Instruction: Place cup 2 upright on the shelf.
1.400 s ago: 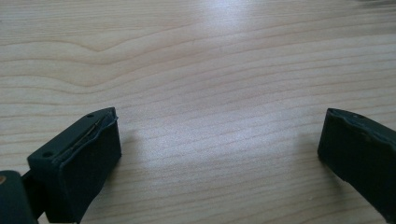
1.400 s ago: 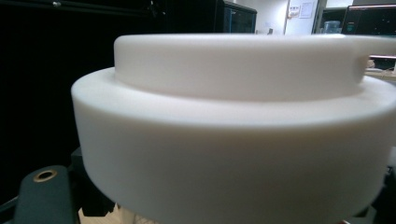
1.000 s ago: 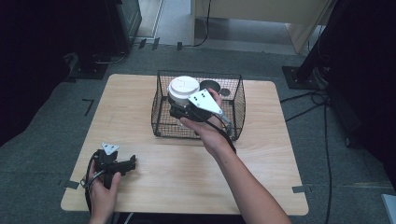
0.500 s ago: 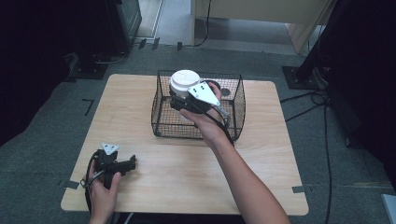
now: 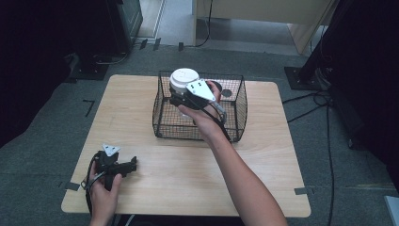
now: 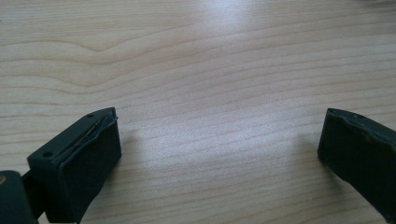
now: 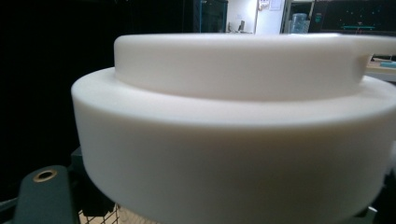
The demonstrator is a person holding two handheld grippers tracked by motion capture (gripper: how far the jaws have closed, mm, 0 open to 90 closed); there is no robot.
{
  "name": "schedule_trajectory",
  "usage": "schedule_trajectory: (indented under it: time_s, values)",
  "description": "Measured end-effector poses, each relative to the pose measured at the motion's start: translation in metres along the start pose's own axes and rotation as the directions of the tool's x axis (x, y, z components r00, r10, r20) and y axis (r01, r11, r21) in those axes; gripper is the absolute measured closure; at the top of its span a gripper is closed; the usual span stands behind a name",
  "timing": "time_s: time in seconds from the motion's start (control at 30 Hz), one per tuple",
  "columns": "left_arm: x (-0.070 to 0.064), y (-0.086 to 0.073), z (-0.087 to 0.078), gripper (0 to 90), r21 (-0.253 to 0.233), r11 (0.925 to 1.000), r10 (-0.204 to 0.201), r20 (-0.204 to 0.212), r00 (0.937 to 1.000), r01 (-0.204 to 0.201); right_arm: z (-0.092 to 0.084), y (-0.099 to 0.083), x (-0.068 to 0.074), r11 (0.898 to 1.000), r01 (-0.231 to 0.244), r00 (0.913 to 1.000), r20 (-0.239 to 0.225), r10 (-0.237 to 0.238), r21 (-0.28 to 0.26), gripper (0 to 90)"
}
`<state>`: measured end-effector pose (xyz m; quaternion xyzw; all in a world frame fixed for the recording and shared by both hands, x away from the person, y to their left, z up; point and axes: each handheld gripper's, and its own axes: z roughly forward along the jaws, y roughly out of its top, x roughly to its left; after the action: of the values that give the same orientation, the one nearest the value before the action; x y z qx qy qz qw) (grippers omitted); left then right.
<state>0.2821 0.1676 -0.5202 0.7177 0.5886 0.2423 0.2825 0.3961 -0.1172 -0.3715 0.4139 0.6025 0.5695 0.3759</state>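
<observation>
The right gripper (image 5: 181, 96) has its fingers drawn in as tight as they go on a white round container (image 5: 183, 80), a squat, stepped piece with a narrower lid-like tier on top; in the right gripper view that white container (image 7: 233, 140) bulks up directly in front of the camera, with a bit of wire mesh showing beneath its lower edge. In the high view the container is held up at the rear left corner of a black wire basket (image 5: 235, 101), about level with its top rim, while the person's right hand (image 5: 200, 115) reaches in from above the basket's open top. A small dark round thing lies inside the basket near its far right side; what it is cannot be told. The left gripper (image 5: 132, 164) lies low on the wooden table (image 5: 263, 165) near its front left corner, well apart from the basket, gripped by the left hand (image 5: 103, 188). Its fingers (image 6: 84, 158) stand wide apart with nothing between them but bare wood grain.
</observation>
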Motion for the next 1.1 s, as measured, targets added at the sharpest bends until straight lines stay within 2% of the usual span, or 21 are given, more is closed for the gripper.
schedule_trajectory:
  time_s: [0.27, 0.5, 0.6, 0.8, 0.97, 1.1]
  values:
    - [0.000, 0.000, 0.000, 0.0, 0.001, 1.0000, 0.001, 0.000, 1.0000, -0.001, 0.018, -0.016, 0.002, 1.000, -0.006, 0.9998, 0.018, 0.006, 0.023, 15.5]
    - [0.000, 0.000, 0.000, 0.0, 0.002, 1.0000, 0.001, 0.000, 1.0000, -0.001, 0.033, -0.026, 0.008, 1.000, -0.008, 1.0000, -0.002, 0.008, 0.011, 15.6]
    - [0.000, 0.000, 0.000, 0.0, 0.002, 1.0000, 0.001, 0.000, 1.0000, -0.001, 0.041, -0.031, 0.014, 1.000, 0.009, 0.9999, -0.010, -0.009, 0.016, 15.6]
    - [0.000, 0.000, 0.000, 0.0, 0.001, 1.0000, 0.000, 0.000, 1.0000, 0.000, 0.052, -0.040, 0.019, 0.999, 0.012, 0.9997, -0.021, -0.011, 0.034, 15.5]
    - [0.000, 0.000, 0.000, 0.0, 0.001, 1.0000, 0.001, 0.000, 1.0000, -0.001, 0.059, -0.051, 0.018, 0.997, 0.028, 0.9995, -0.016, -0.026, 0.066, 15.5]
    - [0.000, 0.000, 0.000, 0.0, 0.001, 1.0000, 0.001, 0.000, 1.0000, -0.001, 0.061, -0.055, 0.016, 0.997, -0.001, 0.9997, -0.024, 0.003, 0.077, 15.5]
